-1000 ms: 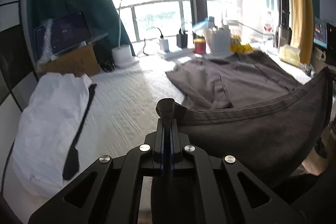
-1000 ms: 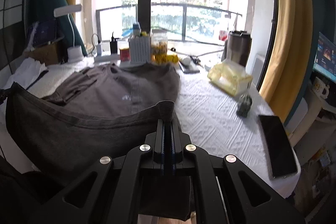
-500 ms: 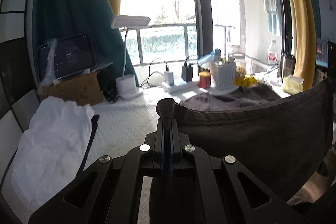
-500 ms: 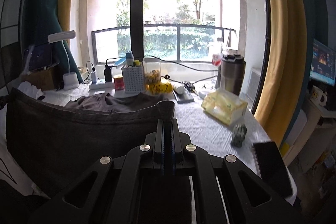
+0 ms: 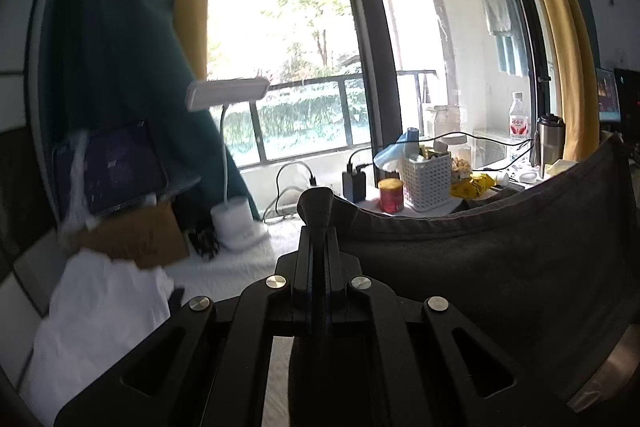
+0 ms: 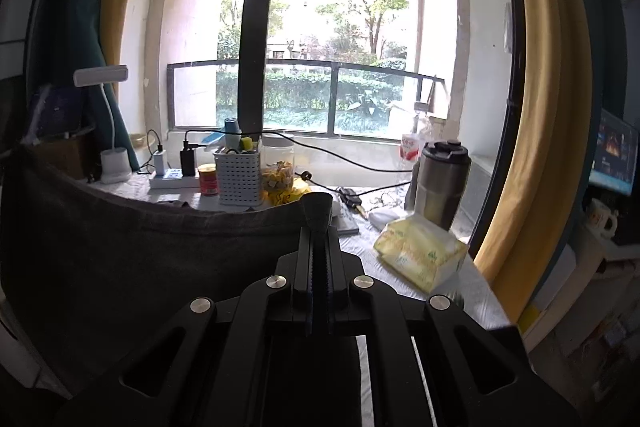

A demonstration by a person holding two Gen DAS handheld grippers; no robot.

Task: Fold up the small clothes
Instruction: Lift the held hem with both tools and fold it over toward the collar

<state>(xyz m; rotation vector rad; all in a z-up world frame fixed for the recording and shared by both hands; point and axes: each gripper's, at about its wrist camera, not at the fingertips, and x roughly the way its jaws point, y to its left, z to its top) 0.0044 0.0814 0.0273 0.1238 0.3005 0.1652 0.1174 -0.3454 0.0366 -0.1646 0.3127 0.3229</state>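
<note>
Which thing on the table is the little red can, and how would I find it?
Look along the back of the white-clothed table under the big window. Beside the white perforated plastic basket, touching its left side, stands the small red cylindrical can with a yellow lid. It is the only red, round thing there; the black charger is boxy.

The garment point(image 5: 500, 267) is hanging stretched between the 2 grippers, the left gripper point(image 5: 317, 203) pinching its left corner, the right gripper point(image 6: 317, 207) its right. Behind it, the basket point(image 6: 237, 177) is standing on the table point(image 6: 476, 287), the lamp point(image 5: 236, 215) sitting to its left.
</note>
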